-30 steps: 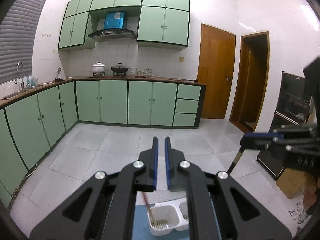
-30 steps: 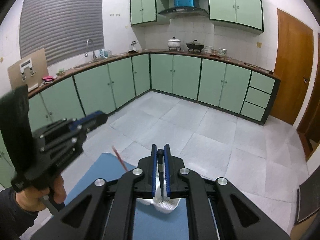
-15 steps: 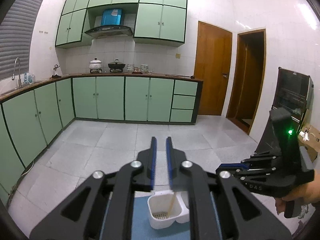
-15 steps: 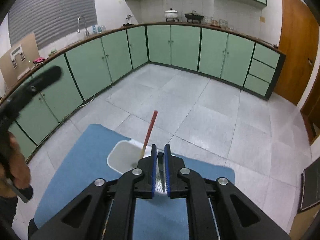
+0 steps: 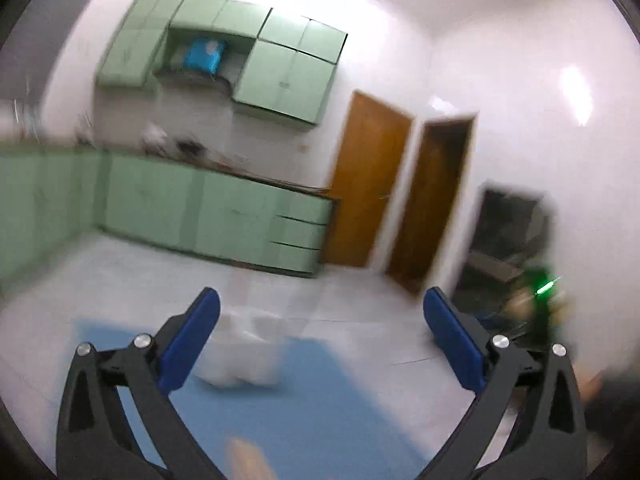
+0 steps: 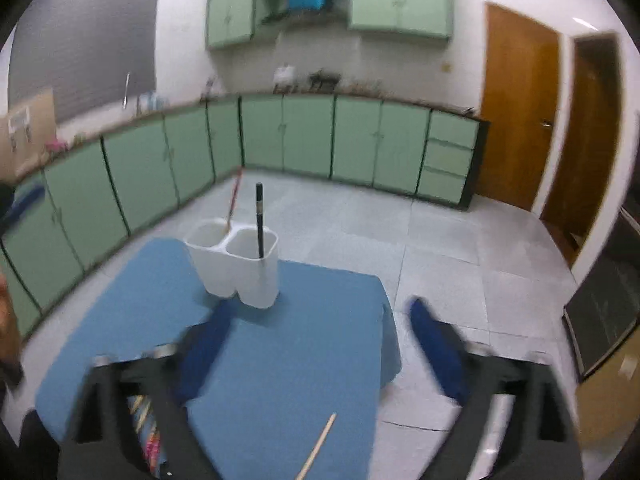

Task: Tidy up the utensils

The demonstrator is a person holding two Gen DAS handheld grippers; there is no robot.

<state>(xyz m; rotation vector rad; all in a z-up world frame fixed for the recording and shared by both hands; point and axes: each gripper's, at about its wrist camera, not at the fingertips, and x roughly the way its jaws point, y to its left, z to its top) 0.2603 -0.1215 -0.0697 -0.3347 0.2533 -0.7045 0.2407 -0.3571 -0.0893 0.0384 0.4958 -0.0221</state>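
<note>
Right wrist view: right gripper point(image 6: 320, 316) has its jaws spread wide, having just been opening; nothing lies between the blue pads point(image 6: 208, 344). It is above the near half of the blue mat point(image 6: 320, 344).

White two-cup utensil holder point(image 6: 236, 264) stands upright on the far part of the mat, ahead of the gripper and slightly left of its centre line, apart from both fingers. The tip of the left finger is near the holder's base but not touching it.

Right cup: black chopstick point(image 6: 259, 220) stands nearly upright. Left cup: red-tipped chopstick point(image 6: 233, 200) leans toward the far right. Both are clear of the gripper.

Near edge of the mat: a pale wooden chopstick point(image 6: 318, 446) lies flat, between the two gripper arms and nearer than the fingertips, untouched. A bundle of coloured utensils point(image 6: 146, 428) lies at the near left, partly hidden behind the left gripper arm; what they are I cannot tell.

Left wrist view (heavily blurred): left gripper point(image 5: 320, 312) also has its jaws wide apart, just opened, nothing between its pads. The holder point(image 5: 244, 352) shows as a white smear on the mat point(image 5: 320, 408), just beyond and inside the left finger point(image 5: 188, 340). Contact cannot be judged through the blur. A pale blurred object point(image 5: 248, 460) sits at the near edge, unidentifiable.

Green cabinets point(image 6: 312, 140) line the far wall.
</note>
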